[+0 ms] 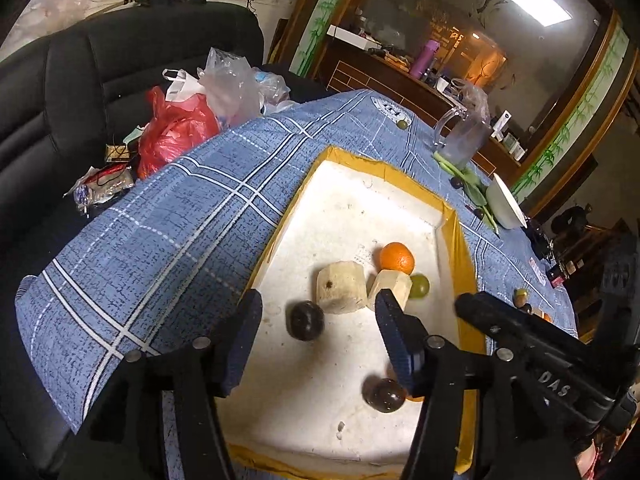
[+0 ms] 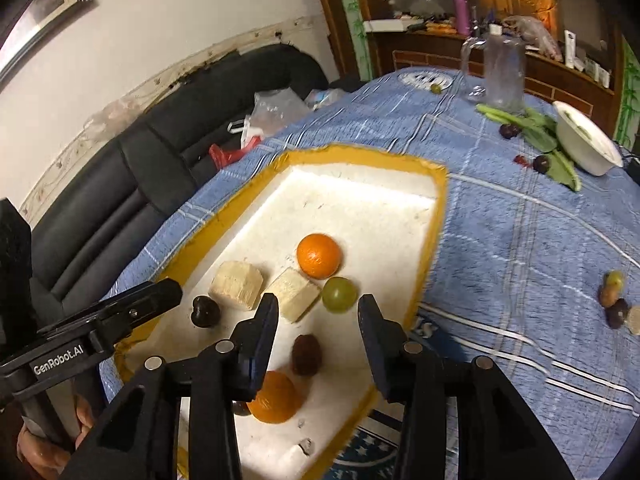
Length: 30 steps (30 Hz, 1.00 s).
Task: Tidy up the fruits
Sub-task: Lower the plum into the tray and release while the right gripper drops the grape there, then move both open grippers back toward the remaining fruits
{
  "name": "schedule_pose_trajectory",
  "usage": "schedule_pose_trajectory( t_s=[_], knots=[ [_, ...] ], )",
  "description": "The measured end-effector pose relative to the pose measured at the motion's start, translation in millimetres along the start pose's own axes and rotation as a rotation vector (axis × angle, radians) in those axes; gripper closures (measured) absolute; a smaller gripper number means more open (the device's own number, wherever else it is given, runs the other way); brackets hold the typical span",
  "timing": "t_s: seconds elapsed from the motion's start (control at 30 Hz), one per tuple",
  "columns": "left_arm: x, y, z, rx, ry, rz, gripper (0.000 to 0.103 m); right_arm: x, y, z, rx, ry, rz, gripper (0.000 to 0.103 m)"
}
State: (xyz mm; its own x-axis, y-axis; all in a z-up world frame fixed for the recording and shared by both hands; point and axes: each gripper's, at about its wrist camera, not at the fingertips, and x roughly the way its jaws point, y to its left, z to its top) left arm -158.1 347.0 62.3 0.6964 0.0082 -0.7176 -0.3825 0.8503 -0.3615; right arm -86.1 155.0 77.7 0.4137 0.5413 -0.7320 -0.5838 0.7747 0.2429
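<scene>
Over the foam tray (image 1: 352, 200), both my grippers hang released, holding nothing.
Inside it lie an orange (image 2: 319, 255), a green grape (image 2: 339, 294) touching a pale chunk (image 2: 293, 294), and a dark plum (image 1: 306, 320).

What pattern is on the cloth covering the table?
The tablecloth is blue with a plaid of white lines, clearest in the left wrist view.

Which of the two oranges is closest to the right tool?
The round orange at the white foam tray's near end, partly behind the right tool's finger. The other orange sits farther away.
</scene>
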Motion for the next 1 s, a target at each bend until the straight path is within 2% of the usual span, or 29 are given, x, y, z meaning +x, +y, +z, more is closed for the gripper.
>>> schedule_pose_trajectory(
  t_s=[0.13, 0.23, 0.37, 0.57, 0.7, 1.0],
  knots=[
    [-9, -17, -1, 0.041, -0.016, 0.01, 0.036, -27, -17, -4, 0.047, -0.048, -0.008, 0.053],
    [-14, -36, -5, 0.087, -0.022, 0.002, 0.032, -49, -29, -15, 0.071, -0.084, -0.045, 0.05],
    [-18, -73, -18, 0.199, -0.028, 0.019, 0.032, -72, -48, -31, 0.109, -0.114, -0.09, 0.049],
    [-33, -123, -40, 0.377, -0.084, 0.074, 0.031, -102, -80, -58, 0.167, -0.133, -0.152, 0.048],
    [-38, -147, -52, 0.46, -0.112, 0.109, 0.03, -124, -103, -73, 0.215, -0.155, -0.186, 0.047],
    [-38, -188, -74, 0.563, -0.093, 0.111, 0.028, -164, -145, -106, 0.298, -0.201, -0.241, 0.045]
  ],
)
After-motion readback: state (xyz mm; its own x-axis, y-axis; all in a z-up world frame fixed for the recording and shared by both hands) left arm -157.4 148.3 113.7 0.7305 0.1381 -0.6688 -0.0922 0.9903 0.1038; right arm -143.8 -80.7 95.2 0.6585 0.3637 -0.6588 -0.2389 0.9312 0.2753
